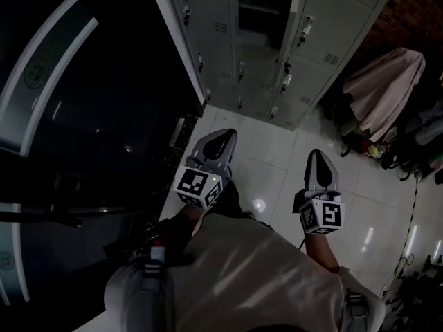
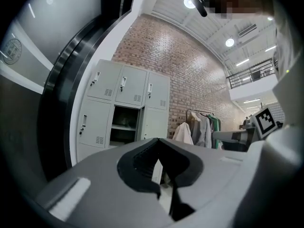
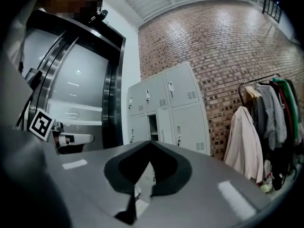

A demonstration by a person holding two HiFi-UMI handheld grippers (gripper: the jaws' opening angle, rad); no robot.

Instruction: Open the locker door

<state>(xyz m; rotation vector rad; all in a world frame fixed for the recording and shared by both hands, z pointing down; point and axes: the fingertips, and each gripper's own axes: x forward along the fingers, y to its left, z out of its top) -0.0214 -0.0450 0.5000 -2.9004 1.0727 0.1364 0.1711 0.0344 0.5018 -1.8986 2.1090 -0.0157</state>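
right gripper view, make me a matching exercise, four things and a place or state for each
Things:
1. locker door
2. pale coat
3. wall
4. right tool

Places or states:
a. shut, nothing in it
b. bare brick
c. swung open
d. hanging from a rack

Pairs: 1-c, 2-d, 3-b, 4-a

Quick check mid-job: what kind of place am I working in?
Likely a locker or changing area: grey metal lockers, a brick wall behind them, and a rack of hung coats.
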